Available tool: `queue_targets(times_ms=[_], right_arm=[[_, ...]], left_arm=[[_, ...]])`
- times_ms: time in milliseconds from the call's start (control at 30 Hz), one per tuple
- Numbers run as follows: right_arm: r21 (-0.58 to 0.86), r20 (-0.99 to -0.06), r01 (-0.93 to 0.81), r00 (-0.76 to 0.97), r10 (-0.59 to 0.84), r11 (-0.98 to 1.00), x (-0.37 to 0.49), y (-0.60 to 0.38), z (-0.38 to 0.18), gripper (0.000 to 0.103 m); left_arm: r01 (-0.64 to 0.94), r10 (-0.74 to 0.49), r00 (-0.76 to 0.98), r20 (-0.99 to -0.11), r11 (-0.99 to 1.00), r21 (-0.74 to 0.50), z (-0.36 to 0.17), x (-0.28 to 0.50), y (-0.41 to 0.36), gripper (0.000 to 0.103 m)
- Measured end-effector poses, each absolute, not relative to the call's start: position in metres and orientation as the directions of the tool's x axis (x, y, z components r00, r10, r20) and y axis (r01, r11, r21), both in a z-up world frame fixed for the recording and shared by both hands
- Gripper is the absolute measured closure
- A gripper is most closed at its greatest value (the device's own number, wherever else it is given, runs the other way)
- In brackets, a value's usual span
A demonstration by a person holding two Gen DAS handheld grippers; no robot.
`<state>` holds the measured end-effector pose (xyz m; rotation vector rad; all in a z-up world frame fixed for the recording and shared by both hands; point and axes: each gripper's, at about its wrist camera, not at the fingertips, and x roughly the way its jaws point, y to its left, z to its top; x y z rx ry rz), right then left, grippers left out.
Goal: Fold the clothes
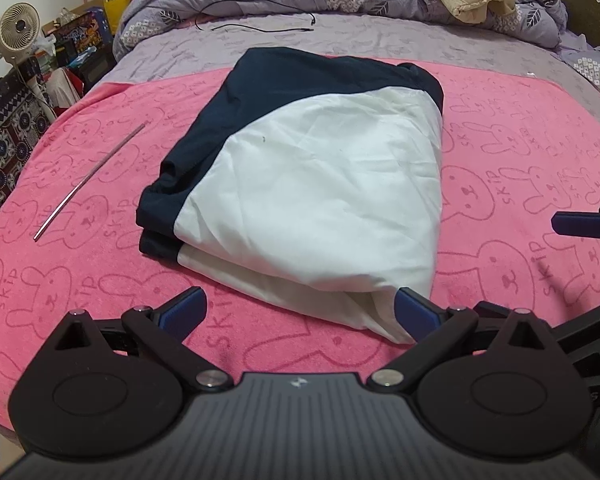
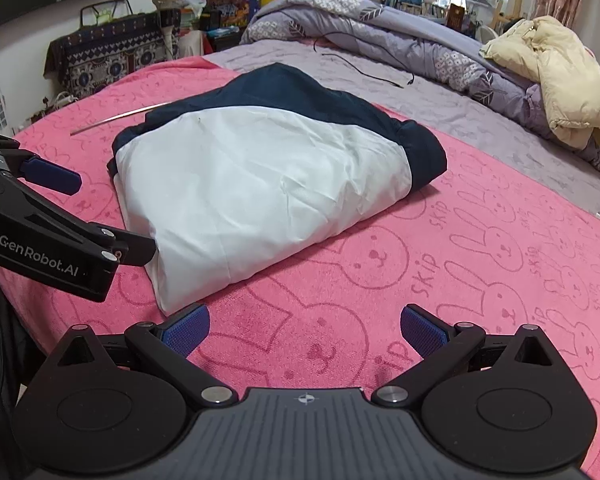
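A folded navy-and-white fabric garment (image 1: 300, 184) is seen lying on a pink terry towel printed with rabbit outlines (image 1: 500, 264), which is spread over a bed. The garment is folded into a thick bundle, with the white panel uppermost and the navy part along its far and left edges.

The left gripper (image 1: 300, 312) is held low at the near edge of the bundle, its jaws spread wide. Its right blue pad (image 1: 414, 314) is touching, or just beside, the near white corner of the garment; which cannot be told. Nothing is gripped between the pads. The right gripper (image 2: 305, 330) is held over bare towel, just to the right of the garment's near corner, with its jaws also spread wide and nothing between them. In the right wrist view, the left gripper's black linkage is seen against the left side of the bundle.

A thin silver metal rod (image 1: 90, 182) is lying on the towel to the left of the garment, apart from it. Beyond the towel, a lilac bedsheet (image 1: 380, 40) is exposed, with a thin black cable (image 1: 260, 26) lying on it. Further back, a rumpled purple quilt with leaf print (image 2: 380, 28) and a cream padded jacket (image 2: 560, 80) are piled. A white round fan (image 1: 14, 32) is standing beside the bed amid clutter.
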<state>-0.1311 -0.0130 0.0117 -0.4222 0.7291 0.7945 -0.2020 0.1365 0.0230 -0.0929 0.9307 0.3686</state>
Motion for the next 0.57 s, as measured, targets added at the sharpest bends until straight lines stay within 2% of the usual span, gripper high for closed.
queue_targets(times_ms=[200, 367, 567], right_arm=[[-0.079, -0.733, -0.767, 0.478, 0.484, 0.637, -0.1319, -0.0123, 0.0095, 0.0], [-0.082, -0.739, -0.769, 0.473, 0.479, 0.634, -0.1325, -0.0115, 0.0075, 0.0], [-0.086, -0.744, -0.769, 0.472, 0.473, 0.633, -0.1332, -0.0116, 0.0063, 0.0]], left_arm=[[-0.345, 0.259, 0.536, -0.804, 0.936, 0.072, 0.0198, -0.2017, 0.136, 0.001], [-0.335, 0.187, 0.552, -0.812, 0.942, -0.011, 0.0178, -0.2027, 0.1397, 0.001], [-0.358, 0.204, 0.568, -0.797, 0.934, -0.016, 0.0169, -0.2071, 0.1431, 0.001]])
